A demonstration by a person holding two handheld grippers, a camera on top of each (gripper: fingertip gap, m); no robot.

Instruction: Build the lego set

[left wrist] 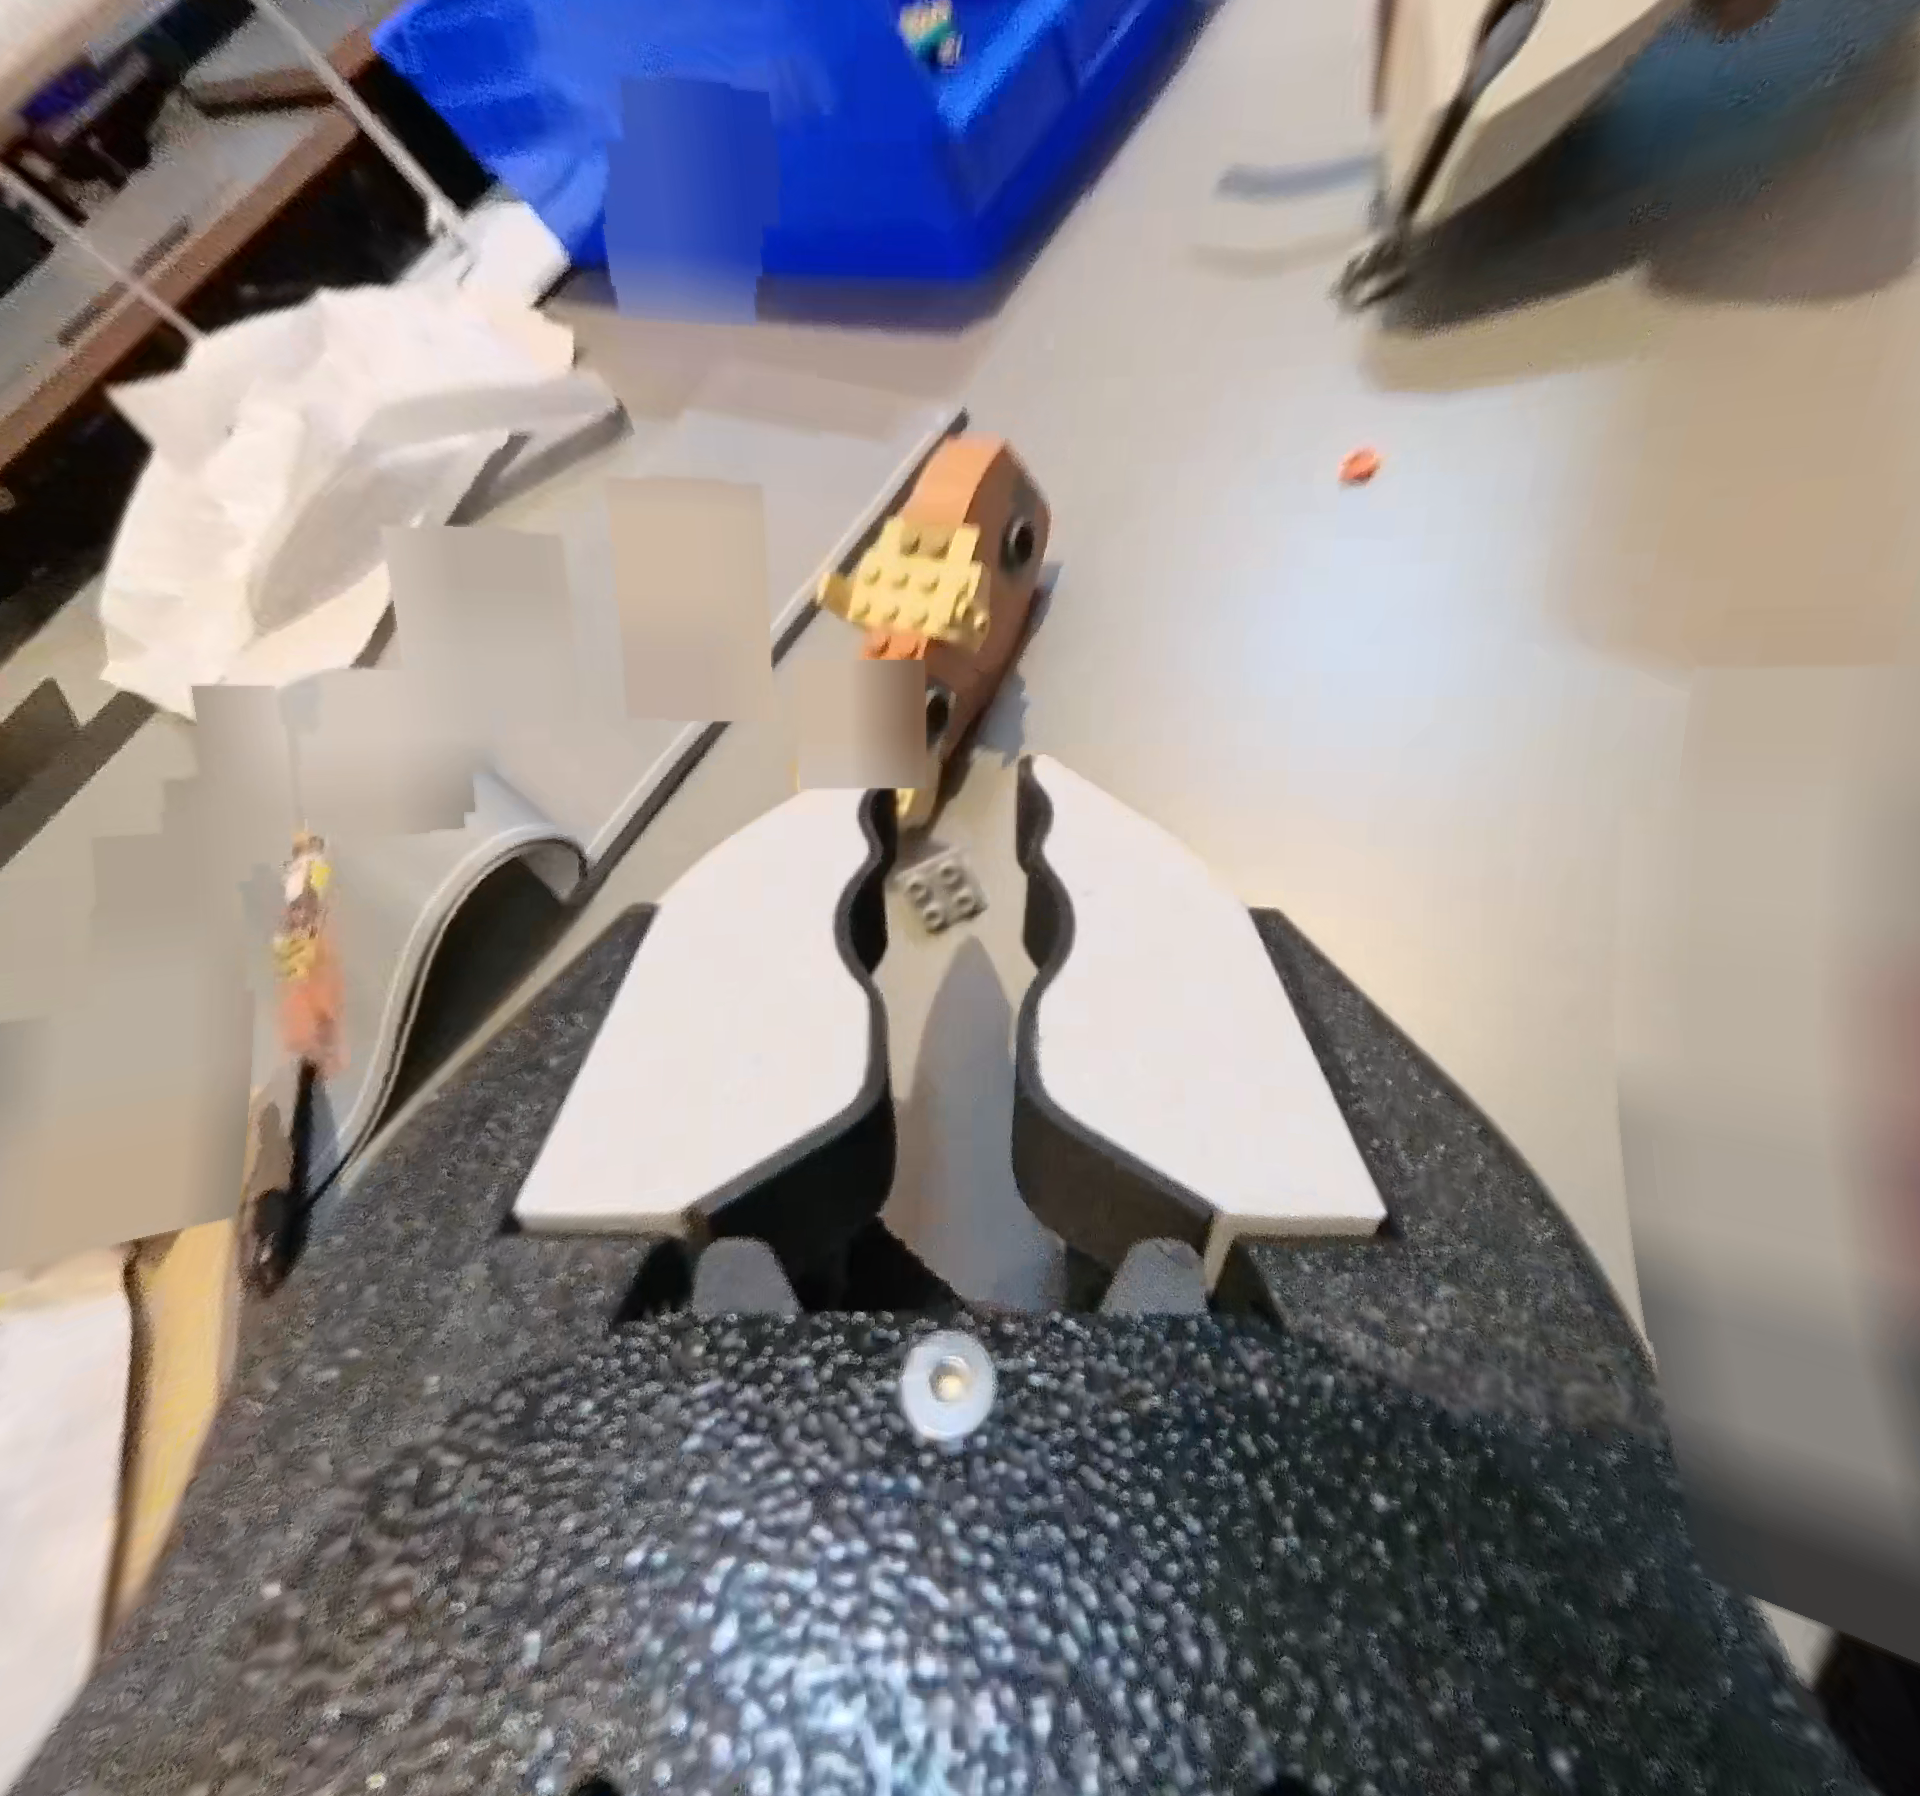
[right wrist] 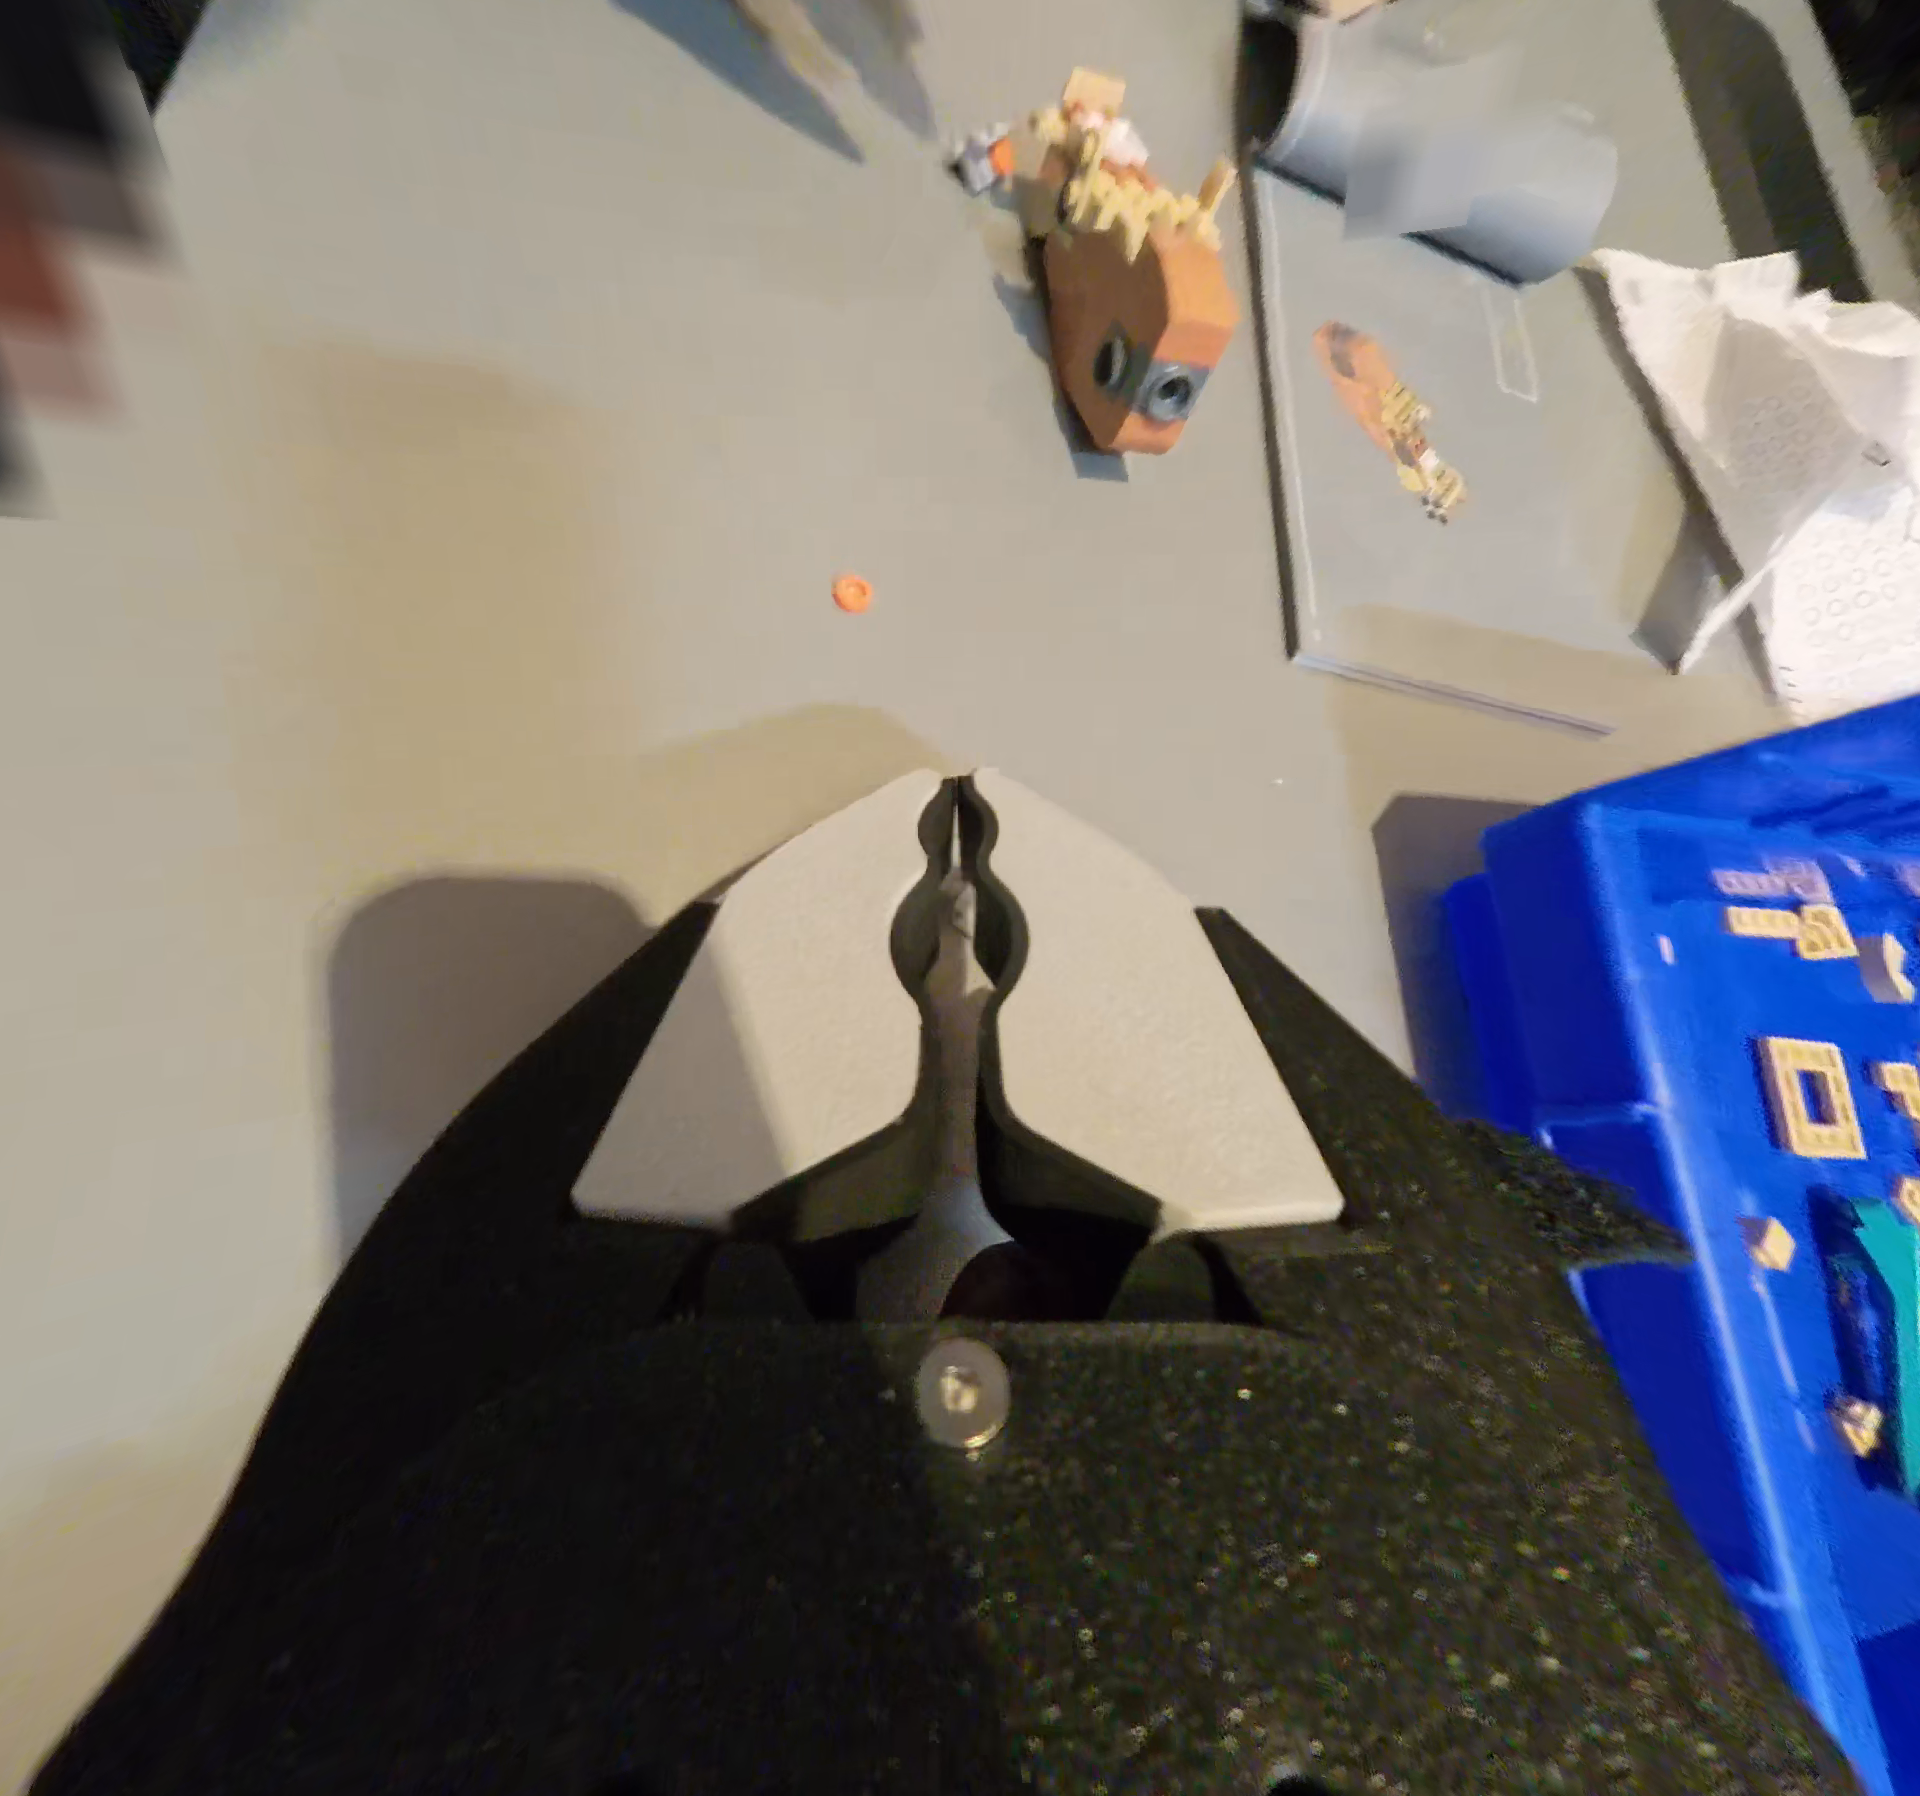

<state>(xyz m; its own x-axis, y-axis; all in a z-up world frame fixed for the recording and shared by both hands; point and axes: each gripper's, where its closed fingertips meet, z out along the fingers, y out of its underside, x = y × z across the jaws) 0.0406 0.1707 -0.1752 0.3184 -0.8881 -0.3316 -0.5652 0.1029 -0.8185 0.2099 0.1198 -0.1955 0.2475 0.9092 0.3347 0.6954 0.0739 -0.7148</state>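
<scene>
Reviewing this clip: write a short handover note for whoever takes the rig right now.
Left gripper: open, empty, a small grey plate on the table between its fingers.
Right gripper: shut, nothing visibly held.
Brown model: partly built, lying beside the booklet.
Orange stud: loose on the table.
Blue bin: holds spare pieces.
Left to do: grey plate and stud unattached; build unfinished.

On the table (right wrist: 520,396), the partly built lego model (right wrist: 1138,333) lies just beside the left edge of the instruction booklet (right wrist: 1455,541). A small round stud (right wrist: 852,593) sits apart from the model, on its side away from the booklet. Crumpled paper (right wrist: 1766,416) lies across the booklet's right edge. The parts bin (right wrist: 1621,967) stands nearer, at right, holding loose bricks (right wrist: 1813,1097). A small square plate (left wrist: 943,892) lies before the model in the left wrist view.
</scene>
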